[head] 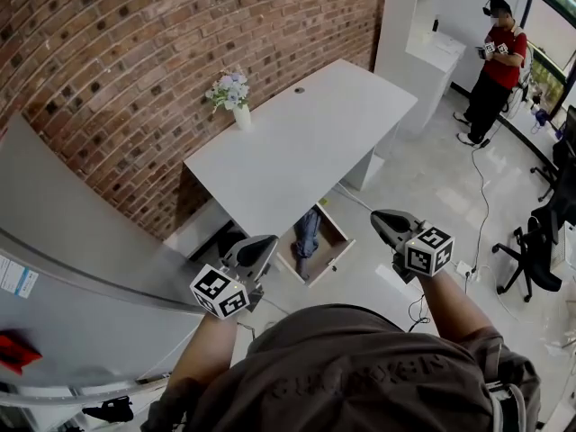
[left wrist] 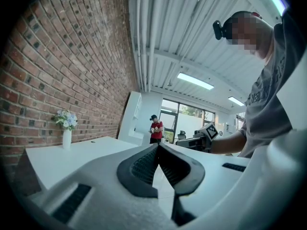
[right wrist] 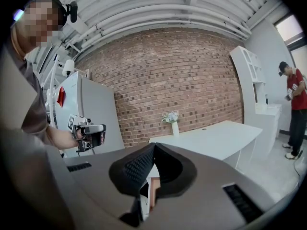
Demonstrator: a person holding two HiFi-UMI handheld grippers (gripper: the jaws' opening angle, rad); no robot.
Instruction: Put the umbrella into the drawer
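Umbrella point(head: 307, 230), apparently, lies in open drawer point(head: 342, 247) under desk point(head: 297, 138) | left gripper point(head: 263, 247) closed, empty | right gripper point(head: 380, 218) closed, empty | both held clear, placing likely done

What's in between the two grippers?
In the head view, the open drawer sits between the left gripper and the right gripper, with a bluish folded umbrella lying inside it.

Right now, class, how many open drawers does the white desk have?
1: the drawer, pulled out under the desk at its near end, umbrella inside. Closed ones may be hidden.
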